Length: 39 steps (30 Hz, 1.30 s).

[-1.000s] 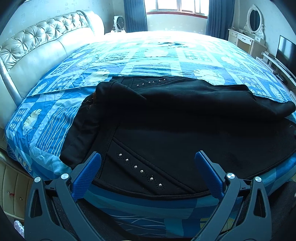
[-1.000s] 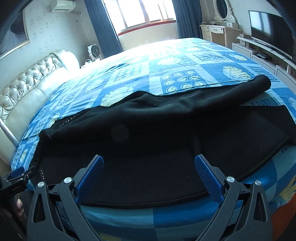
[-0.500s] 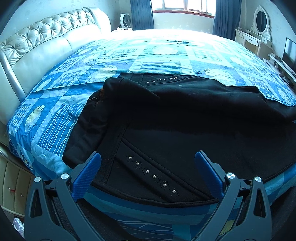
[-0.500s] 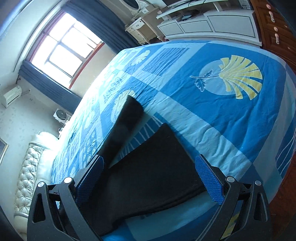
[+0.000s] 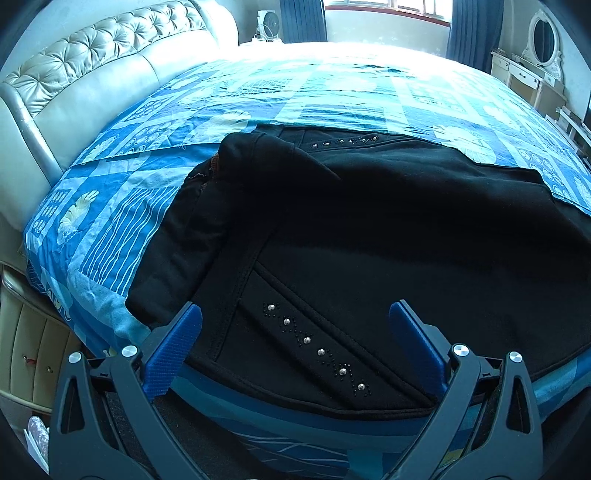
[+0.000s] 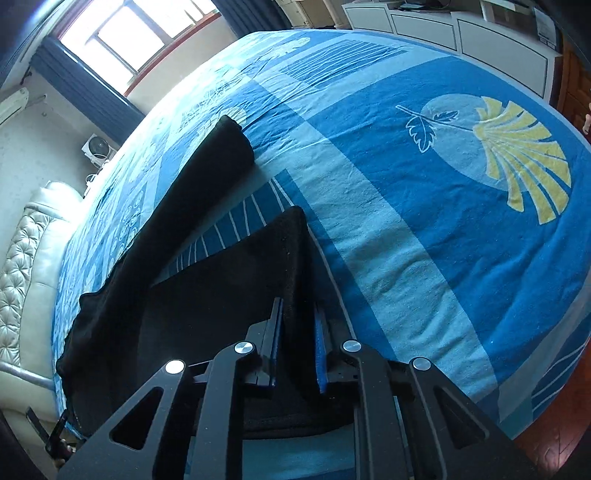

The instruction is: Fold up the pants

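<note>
Black pants (image 5: 369, 229) with silver studs lie spread across the blue patterned bedspread (image 5: 332, 85), waistband toward the near left. My left gripper (image 5: 295, 343) is open, its blue pads on either side of the studded pocket near the bed's front edge, touching nothing. In the right wrist view the near pant leg's end (image 6: 266, 266) lies on the bedspread (image 6: 424, 206), and the other leg (image 6: 207, 177) stretches beyond it. My right gripper (image 6: 297, 339) is shut on the hem of the near leg.
A padded cream headboard (image 5: 92, 85) runs along the left. A dressing table with a mirror (image 5: 535, 55) stands at the far right. White cabinets (image 6: 461, 33) and wooden floor (image 6: 554, 435) lie beyond the bed's foot. A window with dark curtains (image 6: 110, 40) is behind.
My right gripper has closed on the near leg's hem, after swinging to the foot end of the pants. My left gripper has edged forward over the waistband, still open.
</note>
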{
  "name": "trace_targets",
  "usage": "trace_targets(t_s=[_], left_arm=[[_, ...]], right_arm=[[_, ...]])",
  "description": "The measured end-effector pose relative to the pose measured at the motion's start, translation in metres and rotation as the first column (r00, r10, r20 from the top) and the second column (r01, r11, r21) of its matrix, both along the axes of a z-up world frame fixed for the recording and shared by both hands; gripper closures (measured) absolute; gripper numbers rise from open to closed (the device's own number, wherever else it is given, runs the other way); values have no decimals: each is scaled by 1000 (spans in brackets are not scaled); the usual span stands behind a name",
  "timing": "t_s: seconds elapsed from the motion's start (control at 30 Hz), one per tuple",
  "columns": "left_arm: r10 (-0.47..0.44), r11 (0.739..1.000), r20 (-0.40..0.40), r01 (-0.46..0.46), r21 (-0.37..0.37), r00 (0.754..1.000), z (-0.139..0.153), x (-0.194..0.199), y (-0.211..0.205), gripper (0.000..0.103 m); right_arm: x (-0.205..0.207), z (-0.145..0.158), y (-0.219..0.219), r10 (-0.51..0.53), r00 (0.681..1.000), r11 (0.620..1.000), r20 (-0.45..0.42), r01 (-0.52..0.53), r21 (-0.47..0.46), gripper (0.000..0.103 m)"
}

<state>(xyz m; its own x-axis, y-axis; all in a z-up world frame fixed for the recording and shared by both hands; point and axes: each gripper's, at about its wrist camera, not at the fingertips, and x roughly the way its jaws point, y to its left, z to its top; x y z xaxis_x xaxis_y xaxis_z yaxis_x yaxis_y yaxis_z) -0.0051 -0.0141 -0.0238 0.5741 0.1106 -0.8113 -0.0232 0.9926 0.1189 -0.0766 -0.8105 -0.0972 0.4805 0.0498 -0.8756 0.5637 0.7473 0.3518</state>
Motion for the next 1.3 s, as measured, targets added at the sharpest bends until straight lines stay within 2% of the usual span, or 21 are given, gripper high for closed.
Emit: trace_targets(t_s=[0.07,0.13,0.2,0.23,0.3,0.33,0.4,0.43,0.5,0.57,0.67,0.77,0.87,0.97,1.03,1.1,1.23,1.3], left_arm=[[-3,1000,4,3,2,1000,1,1,0,2],[-12,1000,17,12,6,1000,2,2,-1,2],[-22,1000,26,22,2,999,3,4,1,2],[-24,1000,25,24,-1,999,3,6,2,2],[-24,1000,10,24,-13,1000,2,11,8,2],[-35,999,-6,34,-36,999,1,14,13,2],[-54,995,-45,50,-83,998,0,20,24,2],[-56,994,-56,50,-95,997,0,23,31,2],[-63,993,-58,56,-106,996,3,29,45,2],[-89,989,-55,82,-122,994,10,37,57,2],[-157,978,-39,150,-146,987,22,54,73,2],[-221,967,-35,214,-136,975,33,81,84,2],[-259,950,-81,239,-201,962,35,120,102,2],[-248,924,-119,197,-329,961,27,163,125,2],[-254,897,-151,174,-407,955,16,190,136,2],[-250,872,-172,144,-468,953,2,214,146,2],[-250,799,-229,67,-598,941,-27,252,159,5],[-270,789,-258,60,-612,928,-38,267,155,14]], right_arm=[[1,7,-1,-9,1000,994,-18,7,-106,91],[6,-7,-1,-9,997,991,-80,-2,-134,93],[10,-13,-3,13,996,987,-91,-28,-160,92],[6,-11,-6,-9,997,988,-77,-3,-156,90],[-5,-4,-16,-94,995,988,-33,90,-122,79],[-11,2,-19,-142,990,981,-17,138,-132,69],[-19,16,-18,-209,978,960,-2,205,-189,68],[-18,22,-14,-201,980,963,14,200,-182,68],[-9,34,2,-156,987,973,44,161,-167,67],[5,49,28,-101,991,977,88,116,-178,42],[35,69,77,26,989,986,145,-1,-167,40],[72,84,136,180,966,976,183,-152,-157,36],[107,93,196,331,919,941,212,-306,-145,35],[138,96,250,452,866,892,214,-430,-144,34],[155,94,281,516,832,856,205,-495,-148,34],[167,93,310,560,809,827,181,-533,-177,34],[187,88,347,618,771,785,152,-595,-176,34],[196,84,360,639,757,768,136,-617,-172,34]])
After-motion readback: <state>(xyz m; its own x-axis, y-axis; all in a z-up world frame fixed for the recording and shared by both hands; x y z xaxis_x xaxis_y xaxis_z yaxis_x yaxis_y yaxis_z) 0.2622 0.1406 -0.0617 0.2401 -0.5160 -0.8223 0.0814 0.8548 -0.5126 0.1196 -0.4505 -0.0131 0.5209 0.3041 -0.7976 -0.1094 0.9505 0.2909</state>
